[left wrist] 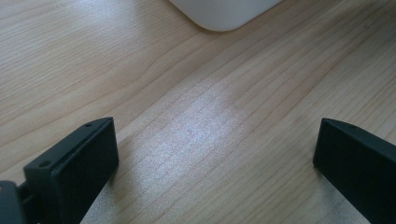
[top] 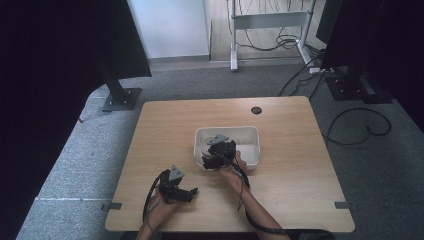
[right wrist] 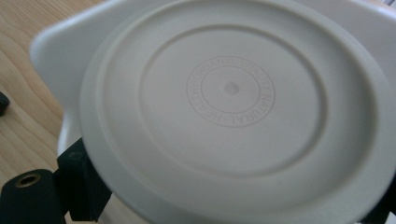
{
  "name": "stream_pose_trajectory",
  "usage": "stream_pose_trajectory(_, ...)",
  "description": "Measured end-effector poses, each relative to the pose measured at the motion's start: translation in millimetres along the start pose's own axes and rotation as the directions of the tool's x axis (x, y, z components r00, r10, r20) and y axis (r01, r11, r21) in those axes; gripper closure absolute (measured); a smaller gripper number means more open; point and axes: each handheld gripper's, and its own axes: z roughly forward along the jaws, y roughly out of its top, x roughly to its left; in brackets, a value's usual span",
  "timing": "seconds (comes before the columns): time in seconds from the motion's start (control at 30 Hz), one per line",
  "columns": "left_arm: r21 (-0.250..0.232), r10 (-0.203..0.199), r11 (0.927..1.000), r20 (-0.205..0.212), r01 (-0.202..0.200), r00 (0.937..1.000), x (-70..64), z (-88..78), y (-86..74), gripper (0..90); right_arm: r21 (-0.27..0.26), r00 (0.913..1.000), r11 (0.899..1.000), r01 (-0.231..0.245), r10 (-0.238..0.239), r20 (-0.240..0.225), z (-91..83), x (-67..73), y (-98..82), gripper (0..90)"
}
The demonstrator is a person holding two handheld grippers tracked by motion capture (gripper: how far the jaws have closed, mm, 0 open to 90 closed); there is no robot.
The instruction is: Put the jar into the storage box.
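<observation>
A round white plate faces the right gripper view with its underside, which carries a ring of embossed letters. My right gripper is shut on its rim, one black jaw at each lower corner. Behind the plate lies the white bin. In the high view my right gripper hangs over the near left part of the white bin. My left gripper rests low over the wooden table, nearer than the bin and to its left. Its jaws stand wide open around bare wood in the left gripper view.
A corner of the bin lies just ahead of the left gripper. A dark cable hole sits near the table's far edge. Black stands and floor cables surround the table.
</observation>
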Motion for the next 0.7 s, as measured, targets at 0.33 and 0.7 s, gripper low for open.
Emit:
stream_pose_trajectory(0.33,-0.003,-0.002,1.0,0.0,0.002,1.0,-0.2,0.2,-0.1,0.0,0.021,0.9975,0.997,-0.068,0.068,-0.017,6.7,-7.4,-5.6,9.2)
stream_pose_trajectory(0.7,-0.003,-0.002,1.0,0.0,0.002,1.0,-0.2,0.2,-0.1,0.0,0.033,0.9935,0.995,-0.091,0.093,-0.065,5.2,-11.5,-5.0,2.9)
